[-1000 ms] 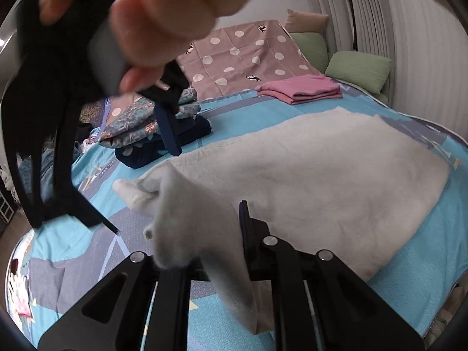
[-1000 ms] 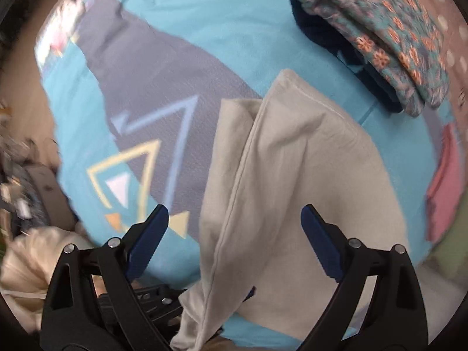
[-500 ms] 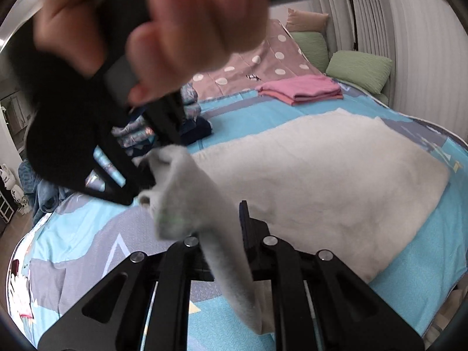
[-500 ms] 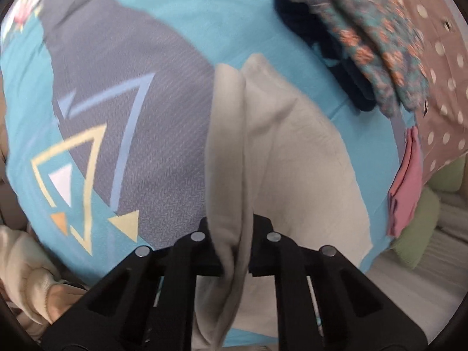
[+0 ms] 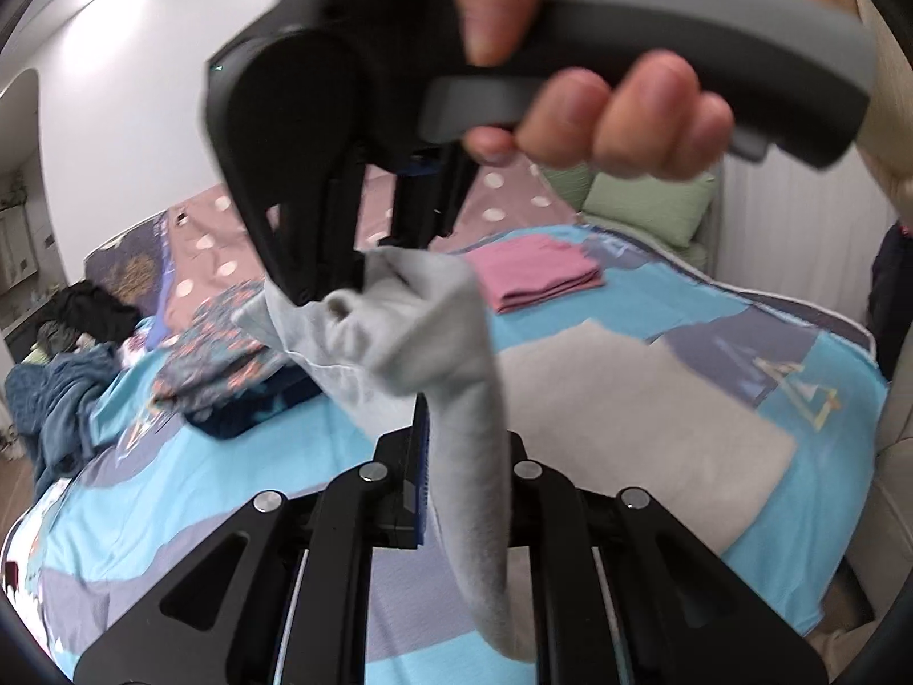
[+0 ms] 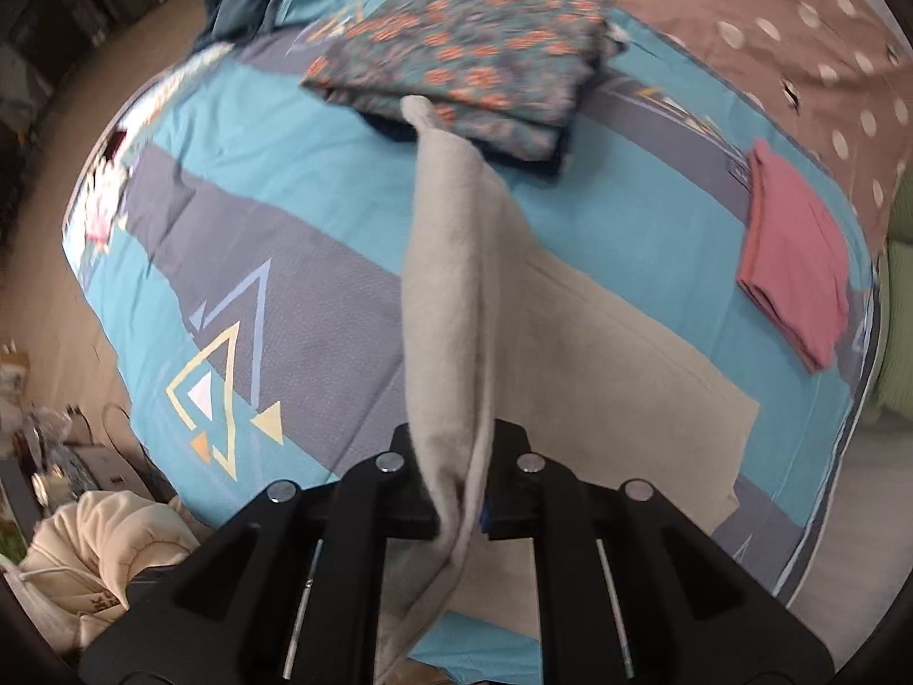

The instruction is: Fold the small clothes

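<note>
Grey cloth (image 5: 456,354) hangs pinched in both tools: left tool (image 5: 456,491) low in frame, right tool (image 6: 462,491) clamped too, above the bed (image 6: 342,182).

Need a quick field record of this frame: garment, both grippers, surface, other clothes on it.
garment: grey cloth, one edge lifted, the rest flat on the bed
left gripper: shut on grey cloth
right gripper: shut on grey cloth
right hand: squeezing the gripper handle, seen from the left wrist view
surface: bed with blue and grey cover
folded items: pink cloth; floral cloth stacked on a dark one
</note>
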Tool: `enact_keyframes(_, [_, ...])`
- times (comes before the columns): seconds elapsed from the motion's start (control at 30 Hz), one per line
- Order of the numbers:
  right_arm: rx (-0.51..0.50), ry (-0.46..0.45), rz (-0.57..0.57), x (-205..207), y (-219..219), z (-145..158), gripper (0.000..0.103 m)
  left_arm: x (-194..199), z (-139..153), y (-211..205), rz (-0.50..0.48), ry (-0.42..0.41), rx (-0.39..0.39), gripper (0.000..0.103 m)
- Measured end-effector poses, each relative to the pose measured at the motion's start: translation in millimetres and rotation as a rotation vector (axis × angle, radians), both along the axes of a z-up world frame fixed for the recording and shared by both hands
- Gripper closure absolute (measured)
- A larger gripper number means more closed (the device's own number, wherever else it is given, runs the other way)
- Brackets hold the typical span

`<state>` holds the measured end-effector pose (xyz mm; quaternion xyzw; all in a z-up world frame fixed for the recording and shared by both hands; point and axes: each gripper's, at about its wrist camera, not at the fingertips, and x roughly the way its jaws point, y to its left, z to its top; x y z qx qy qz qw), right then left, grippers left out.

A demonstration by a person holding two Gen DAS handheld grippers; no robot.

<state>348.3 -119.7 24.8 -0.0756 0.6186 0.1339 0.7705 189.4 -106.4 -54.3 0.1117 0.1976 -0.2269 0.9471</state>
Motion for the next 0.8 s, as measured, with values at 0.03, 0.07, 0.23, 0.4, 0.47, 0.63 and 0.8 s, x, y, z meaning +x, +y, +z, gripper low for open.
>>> enact_keyframes(0.03, [0.018,-0.004,-0.014,-1.9,-11.0,1.6,0.094,-1.5,3.9,-8.9,-0.015,-0.01,0.002,0.091])
enact_keyframes(0.07, [0.048,-0.011,-0.038,-4.5,-28.9,4.1,0.094,-2.9,7.1,-19.7,-0.03,-0.018,0.007,0.091])
enact_keyframes(0.23, [0.145,-0.045,-0.083,-21.0,-90.4,-1.5,0.094,-8.7,9.5,-68.4,-0.101,-0.021,0.044,0.09])
enact_keyframes(0.4, [0.217,-0.052,-0.153,-41.1,-153.2,-24.7,0.094,-15.3,-2.3,-109.8,-0.173,0.005,0.075,0.09])
enact_keyframes(0.47, [0.248,-0.03,-0.181,-48.5,-175.4,-43.8,0.094,-18.8,-12.0,-122.0,-0.206,0.034,0.086,0.09])
enact_keyframes(0.63, [0.328,0.014,-0.258,-63.1,-224.1,-101.5,0.094,-25.0,-47.1,-155.8,-0.275,0.13,0.144,0.09])
enact_keyframes(0.8, [0.41,0.001,-0.31,-85.9,-256.4,-152.2,0.079,-22.4,-76.9,-174.3,-0.305,0.267,0.176,0.083])
